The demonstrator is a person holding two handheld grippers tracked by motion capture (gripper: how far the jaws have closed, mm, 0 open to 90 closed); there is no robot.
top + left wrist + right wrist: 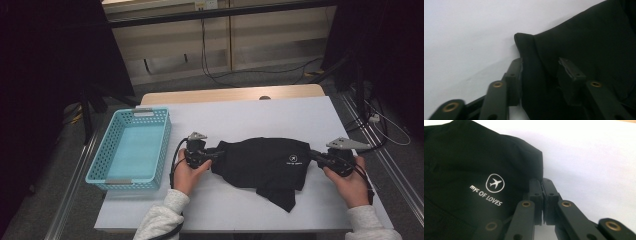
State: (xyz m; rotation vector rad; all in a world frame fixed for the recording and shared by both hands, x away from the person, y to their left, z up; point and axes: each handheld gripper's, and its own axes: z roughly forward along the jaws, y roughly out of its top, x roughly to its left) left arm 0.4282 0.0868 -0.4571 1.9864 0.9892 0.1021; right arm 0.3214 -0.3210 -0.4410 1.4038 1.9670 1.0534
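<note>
The right tool [543, 195] is pinching the black garment [265, 162] at its 3 o'clock edge. The left tool [540, 75] is standing apart around the 9 o'clock fold, not yet pressing. It should be closing squarely on that fold, keeping the cloth flat on the worktop [260, 117].

Black hand-held gripper [214, 156], brass rivets, white sleeves.

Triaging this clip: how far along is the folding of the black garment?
Done: black cloth garment lies partly folded on the white table. In hand: right hand-held gripper is clamped on its edge beside the printed logo; left hand-held gripper straddles the opposite fold, jaws apart. Left: probably finishing the fold; the empty light-blue plastic basket may be its destination.
</note>
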